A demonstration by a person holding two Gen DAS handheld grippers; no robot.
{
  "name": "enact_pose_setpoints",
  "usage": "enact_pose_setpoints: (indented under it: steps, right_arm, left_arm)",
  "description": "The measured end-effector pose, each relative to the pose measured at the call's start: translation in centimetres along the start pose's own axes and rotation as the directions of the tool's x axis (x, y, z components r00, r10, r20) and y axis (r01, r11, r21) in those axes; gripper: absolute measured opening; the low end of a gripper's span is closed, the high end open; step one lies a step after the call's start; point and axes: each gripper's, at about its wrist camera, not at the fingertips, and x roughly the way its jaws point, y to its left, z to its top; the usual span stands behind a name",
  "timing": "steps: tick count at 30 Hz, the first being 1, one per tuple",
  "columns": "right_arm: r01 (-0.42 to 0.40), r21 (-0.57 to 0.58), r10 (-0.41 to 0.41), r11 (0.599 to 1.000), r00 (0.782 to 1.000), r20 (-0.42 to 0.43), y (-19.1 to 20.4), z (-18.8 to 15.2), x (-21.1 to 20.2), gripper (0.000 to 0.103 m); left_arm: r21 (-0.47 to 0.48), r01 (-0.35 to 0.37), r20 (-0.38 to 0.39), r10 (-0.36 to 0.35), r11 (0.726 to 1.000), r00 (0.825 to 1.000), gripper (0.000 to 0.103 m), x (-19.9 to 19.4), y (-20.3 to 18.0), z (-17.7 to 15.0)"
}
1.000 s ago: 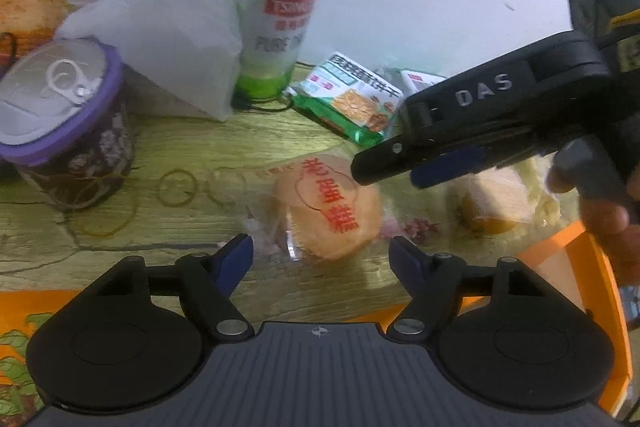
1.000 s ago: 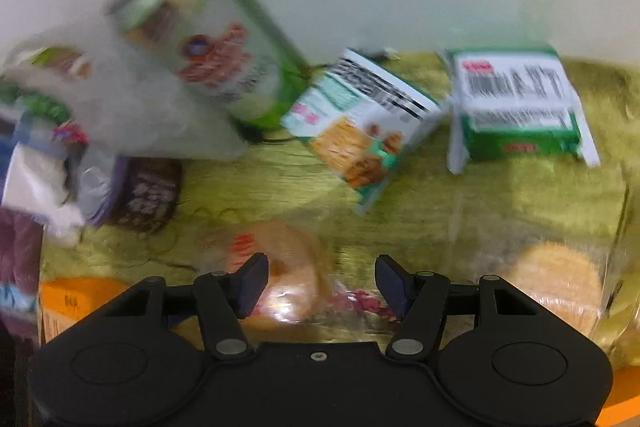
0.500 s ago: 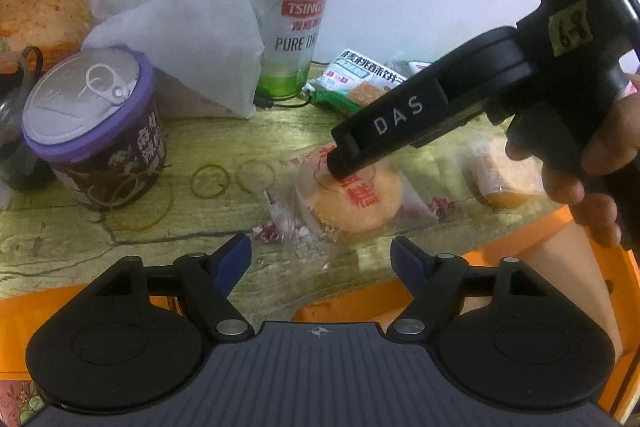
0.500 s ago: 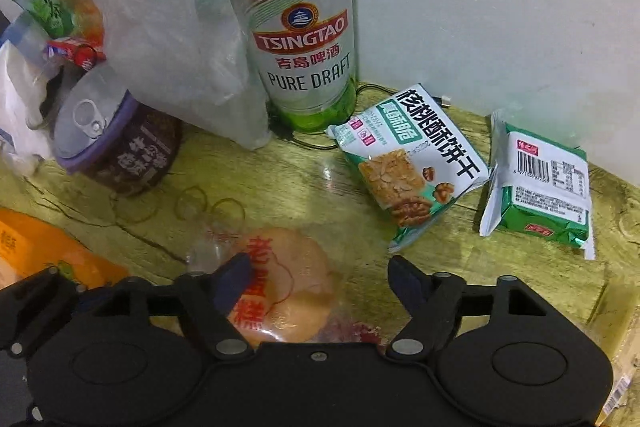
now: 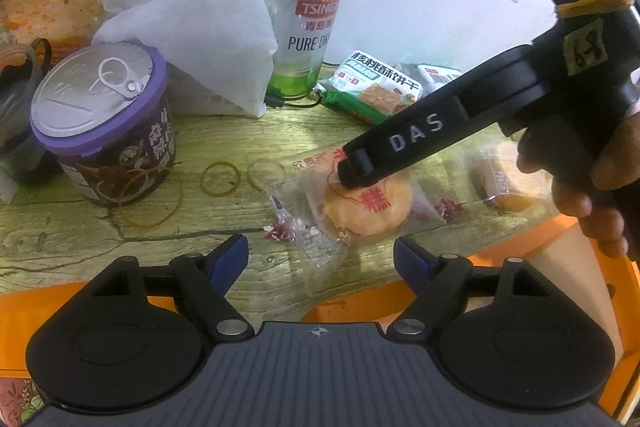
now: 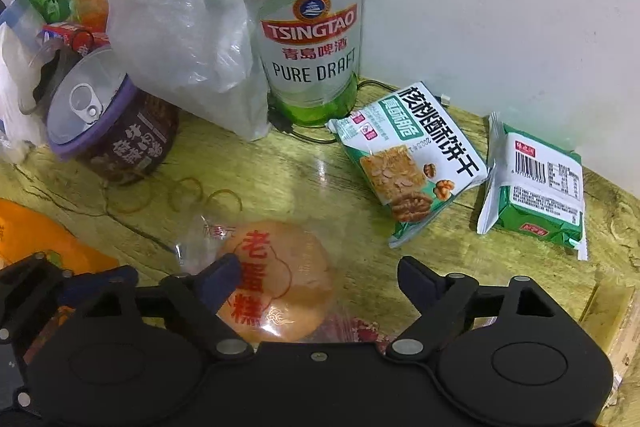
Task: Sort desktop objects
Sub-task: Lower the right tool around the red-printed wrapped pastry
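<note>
A round orange cake in a clear wrapper (image 5: 368,211), with red characters on top, lies on the wooden table. In the left wrist view it sits just ahead of my left gripper (image 5: 320,259), whose jaws are opening with nothing between them. My right gripper (image 6: 320,275) points steeply down over the same cake (image 6: 280,283) and its jaws are opening. One fingertip (image 6: 224,275) overlaps the cake's left side and the other stands clear to the right. From the left wrist view, a finger of the right gripper (image 5: 400,139) rests its tip on the cake's top.
At the back stand a Tsingtao beer can (image 6: 308,19), a white plastic bag (image 6: 176,27) and a purple-lidded cup (image 6: 112,131). A walnut biscuit packet (image 6: 412,167) and a green packet (image 6: 536,195) lie right. Rubber bands (image 6: 188,191), a second wrapped cake (image 5: 504,179) and an orange box (image 5: 560,267) lie close by.
The right gripper swung left and tipped down over the wrapped cake, and its jaws widened. The left gripper's jaws also widened a little while the hand stayed nearly still.
</note>
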Motion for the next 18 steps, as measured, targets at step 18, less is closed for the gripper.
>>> enact_pose_setpoints:
  steps: [18]
  right_arm:
    - [-0.263, 0.384, 0.266, 0.885, 0.963, 0.047, -7.0, -1.7, 0.7, 0.062]
  left_arm:
    - [-0.16, 0.009, -0.027, -0.013, 0.987, 1.0, 0.068, 1.7, 1.9, 2.0]
